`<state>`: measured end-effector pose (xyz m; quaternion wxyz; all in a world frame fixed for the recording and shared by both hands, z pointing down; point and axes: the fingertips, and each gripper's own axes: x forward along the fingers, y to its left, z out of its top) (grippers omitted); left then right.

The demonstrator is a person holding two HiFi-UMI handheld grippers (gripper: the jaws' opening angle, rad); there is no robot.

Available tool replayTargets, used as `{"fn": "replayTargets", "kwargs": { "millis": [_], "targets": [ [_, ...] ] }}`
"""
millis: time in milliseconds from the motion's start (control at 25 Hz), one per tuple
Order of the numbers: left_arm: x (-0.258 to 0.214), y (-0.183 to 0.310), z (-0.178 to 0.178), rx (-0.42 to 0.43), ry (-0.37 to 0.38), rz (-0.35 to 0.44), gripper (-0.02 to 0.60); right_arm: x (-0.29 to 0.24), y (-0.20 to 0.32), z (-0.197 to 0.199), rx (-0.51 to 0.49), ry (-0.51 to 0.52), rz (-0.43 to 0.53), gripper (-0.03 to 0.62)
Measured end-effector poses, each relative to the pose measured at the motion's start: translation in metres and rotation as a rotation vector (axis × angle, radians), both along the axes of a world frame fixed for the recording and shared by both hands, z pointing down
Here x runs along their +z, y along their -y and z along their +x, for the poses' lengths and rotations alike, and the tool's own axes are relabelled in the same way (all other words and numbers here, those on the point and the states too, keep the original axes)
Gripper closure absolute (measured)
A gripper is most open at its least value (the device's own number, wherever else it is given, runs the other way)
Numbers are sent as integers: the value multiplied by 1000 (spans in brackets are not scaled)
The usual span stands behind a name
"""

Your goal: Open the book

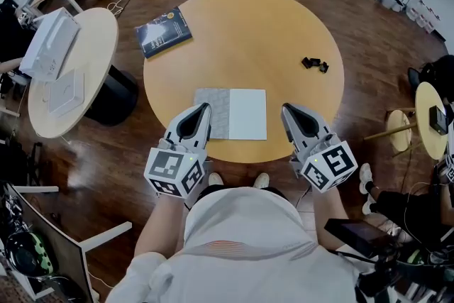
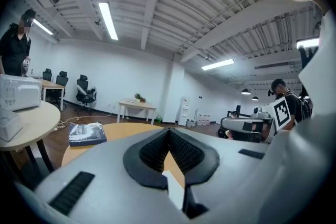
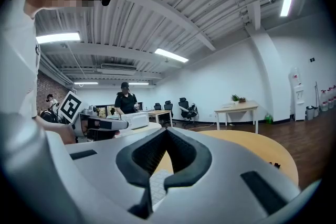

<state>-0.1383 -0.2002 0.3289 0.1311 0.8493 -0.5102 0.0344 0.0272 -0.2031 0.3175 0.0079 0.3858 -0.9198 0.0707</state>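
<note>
book (image 1: 231, 114) lies between left gripper (image 1: 205, 108) and right gripper (image 1: 286, 108).

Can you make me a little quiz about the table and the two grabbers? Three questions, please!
1. Pick one: what shape is the table? A round, B square, C triangle.
2. True or false: the left gripper and the right gripper are both shut.
3. Fill the gap: in the head view, the dark book lies on the table's far ___ side.

Key: 1 A. 2 true. 3 left.
</note>
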Motion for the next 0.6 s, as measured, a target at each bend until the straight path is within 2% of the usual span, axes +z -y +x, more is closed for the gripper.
{"fn": "replayTargets", "kwargs": {
  "millis": [600],
  "targets": [
    [8, 1, 1, 6, -3, -12, 571, 4, 4, -2, 1, -4, -1, 592]
  ]
}}
